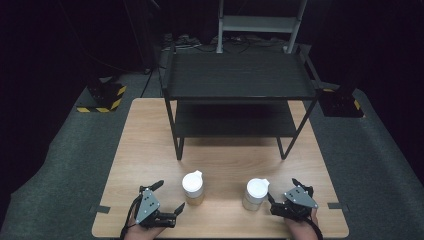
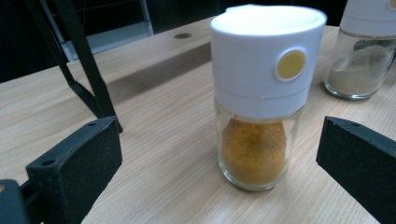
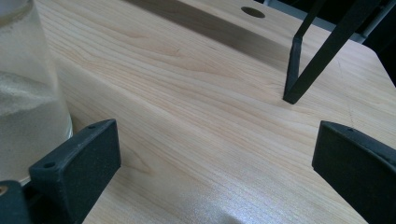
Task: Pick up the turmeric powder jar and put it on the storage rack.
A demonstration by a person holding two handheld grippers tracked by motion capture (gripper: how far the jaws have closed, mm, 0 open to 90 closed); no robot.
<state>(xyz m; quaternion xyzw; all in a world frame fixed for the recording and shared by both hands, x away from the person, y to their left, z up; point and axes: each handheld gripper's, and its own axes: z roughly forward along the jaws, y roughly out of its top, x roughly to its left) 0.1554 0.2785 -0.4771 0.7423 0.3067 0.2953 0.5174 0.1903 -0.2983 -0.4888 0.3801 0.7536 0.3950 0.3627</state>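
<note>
Two glass spice jars with white caps stand near the table's front edge. The left jar (image 1: 193, 188) holds orange powder and has a yellow dot on its cap (image 2: 290, 64). My left gripper (image 1: 169, 196) is open just left of it; the jar (image 2: 259, 98) stands ahead between the jaws, not touched. The right jar (image 1: 255, 194) holds pale powder, seen also at the back right (image 2: 362, 51) in the left gripper view. My right gripper (image 1: 283, 190) is open right beside it; the jar's glass (image 3: 28, 93) sits at the left jaw's outer side.
A black two-tier metal shelf (image 1: 240, 75) stands on the far half of the wooden table (image 1: 150, 145); its legs (image 3: 322, 51) reach down near the middle. Grey carpet surrounds the table. A white frame (image 1: 260, 22) stands behind the shelf.
</note>
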